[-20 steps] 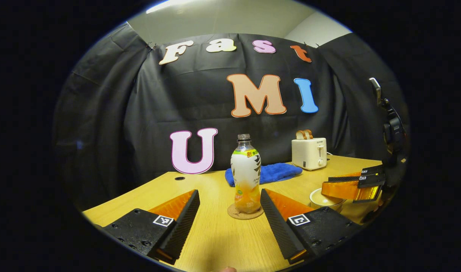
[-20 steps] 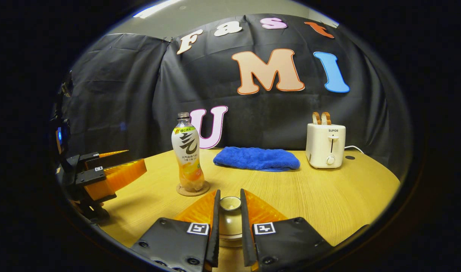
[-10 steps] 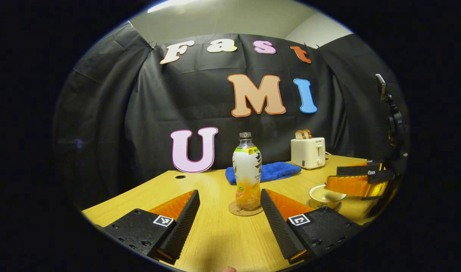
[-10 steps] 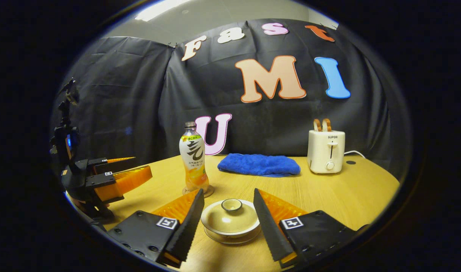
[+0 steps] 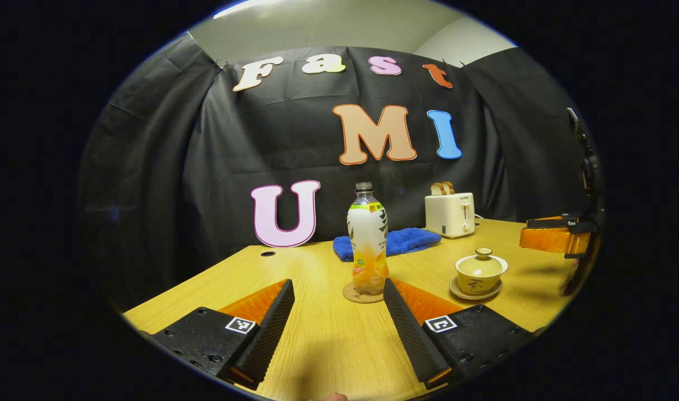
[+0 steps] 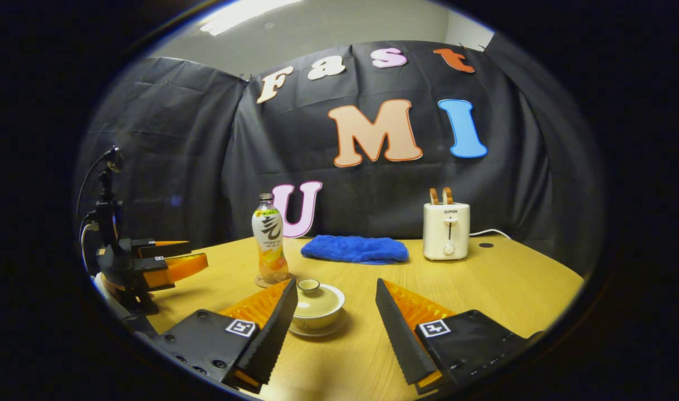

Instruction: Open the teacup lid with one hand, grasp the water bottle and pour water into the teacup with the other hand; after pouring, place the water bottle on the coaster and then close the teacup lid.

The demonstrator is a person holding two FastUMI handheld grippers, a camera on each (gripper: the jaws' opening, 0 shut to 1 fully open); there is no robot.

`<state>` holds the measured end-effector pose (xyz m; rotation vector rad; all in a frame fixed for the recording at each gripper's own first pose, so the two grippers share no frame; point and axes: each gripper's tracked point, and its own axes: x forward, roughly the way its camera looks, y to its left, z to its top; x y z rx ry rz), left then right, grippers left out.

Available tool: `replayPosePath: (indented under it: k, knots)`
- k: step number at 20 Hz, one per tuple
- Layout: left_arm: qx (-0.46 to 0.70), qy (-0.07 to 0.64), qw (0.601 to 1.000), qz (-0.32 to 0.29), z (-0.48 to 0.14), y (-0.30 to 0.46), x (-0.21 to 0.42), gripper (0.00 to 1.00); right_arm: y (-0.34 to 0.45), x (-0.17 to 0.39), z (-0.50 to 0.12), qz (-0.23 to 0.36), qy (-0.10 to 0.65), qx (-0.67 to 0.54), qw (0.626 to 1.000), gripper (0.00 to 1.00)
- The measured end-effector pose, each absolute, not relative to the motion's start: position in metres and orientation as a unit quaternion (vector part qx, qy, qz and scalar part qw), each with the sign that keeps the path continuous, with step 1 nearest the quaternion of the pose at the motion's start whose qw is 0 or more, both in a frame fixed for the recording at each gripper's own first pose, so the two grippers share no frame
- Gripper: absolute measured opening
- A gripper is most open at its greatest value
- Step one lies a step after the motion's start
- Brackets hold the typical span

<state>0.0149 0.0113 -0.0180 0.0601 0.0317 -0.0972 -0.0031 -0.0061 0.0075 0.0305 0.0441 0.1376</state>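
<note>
Left gripper view
- Your left gripper [image 5: 337, 326]: fingers spread wide, holding nothing.
- Water bottle [image 5: 367, 247]: straight ahead of these fingers and beyond their tips, upright, long axis vertical, standing on the coaster [image 5: 362, 294] in the middle of the tabletop [image 5: 328, 345].
- Teacup [image 5: 480, 273]: ahead and to the right, on its saucer, lid [image 5: 482, 260] on, well apart from the bottle.
- Your right gripper [image 5: 556, 239]: at the right edge of the tabletop, past the teacup; how its fingers stand I cannot tell from here.
- Nearer hand: the left one lines up with the bottle.

Right gripper view
- Your right gripper [image 6: 336, 328]: fingers spread apart, empty, clear of the cup.
- Teacup [image 6: 317, 306]: between the fingers but nearer the left one, just past the tips; the lid knob [image 6: 308, 285] points up.
- Water bottle [image 6: 270, 245]: behind the cup and to the left, upright on its coaster.
- Left gripper [image 6: 169, 262]: near the left edge of the tabletop.
- Judgement: with bottle on coaster and lid seated, you look finished; nothing calls for a grasp.

Count
- One bottle, one coaster, one teacup with one lid, two grippers.
- Also one toaster [image 6: 446, 230] and one blue cloth [image 6: 355, 249] along the far edge.
</note>
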Motion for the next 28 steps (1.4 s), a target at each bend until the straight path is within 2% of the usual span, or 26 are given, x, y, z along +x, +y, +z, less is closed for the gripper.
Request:
replayPosePath:
  k: [10,19,28]
  knots:
    - [0.026,0.016,0.999,-0.029,-0.02,0.02,0.015,0.94,-0.014,-0.013,-0.001,0.047,0.017,0.03,0.998,0.89]
    - [0.018,0.014,1.0,-0.013,-0.02,0.024,0.016,0.94,-0.025,-0.015,0.003,0.002,-0.001,0.017,1.0,0.89]
    - [0.01,0.012,1.0,-0.006,-0.02,0.027,0.016,0.94,-0.023,-0.014,0.003,-0.006,-0.002,-0.004,1.0,0.89]
